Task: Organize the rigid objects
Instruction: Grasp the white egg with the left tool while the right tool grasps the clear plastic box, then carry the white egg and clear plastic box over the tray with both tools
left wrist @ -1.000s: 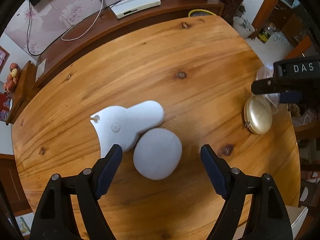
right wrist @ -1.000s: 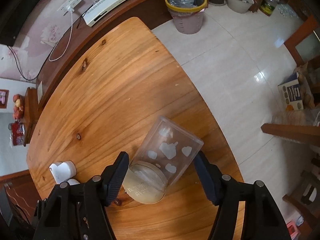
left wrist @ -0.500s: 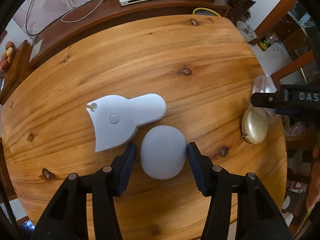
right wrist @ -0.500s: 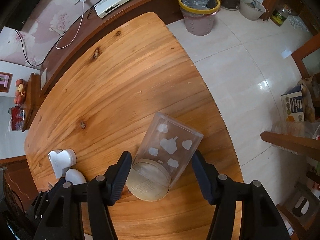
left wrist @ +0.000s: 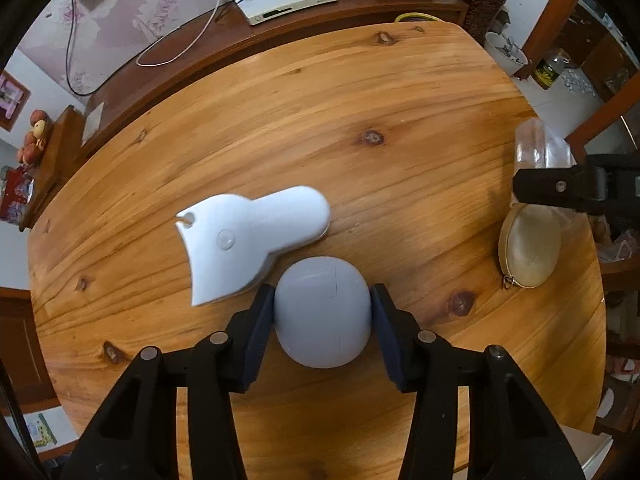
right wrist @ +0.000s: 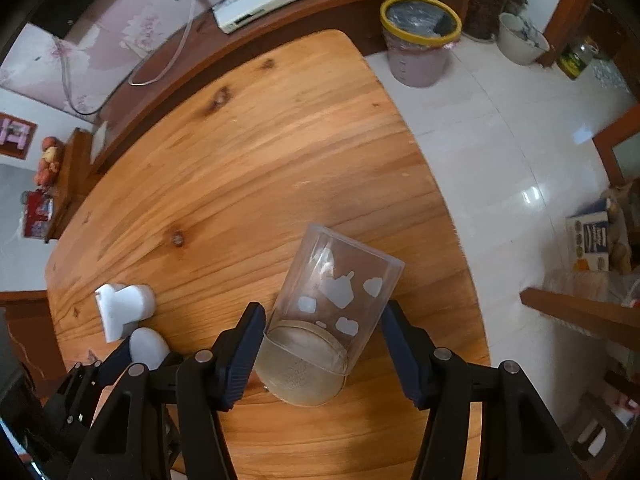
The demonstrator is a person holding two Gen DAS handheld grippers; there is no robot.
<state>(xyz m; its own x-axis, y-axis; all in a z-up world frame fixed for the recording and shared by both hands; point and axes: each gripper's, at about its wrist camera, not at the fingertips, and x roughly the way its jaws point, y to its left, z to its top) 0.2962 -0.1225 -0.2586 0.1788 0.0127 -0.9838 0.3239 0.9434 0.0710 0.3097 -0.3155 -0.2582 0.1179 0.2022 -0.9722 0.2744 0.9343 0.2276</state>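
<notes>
Now the left gripper (left wrist: 322, 312), jaws just closing, clamps the white egg-shaped case (left wrist: 322, 312); the right gripper (right wrist: 323, 342) (also narrowing) loosely straddles the clear jar (right wrist: 336, 300).

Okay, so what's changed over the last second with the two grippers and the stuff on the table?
The left gripper has just been closing, and its pads now press both sides of the round white case. The right gripper narrowed slightly around the clear jar, with a gap showing on the right side. The white holder, case, jar and wooden table kept their places.
</notes>
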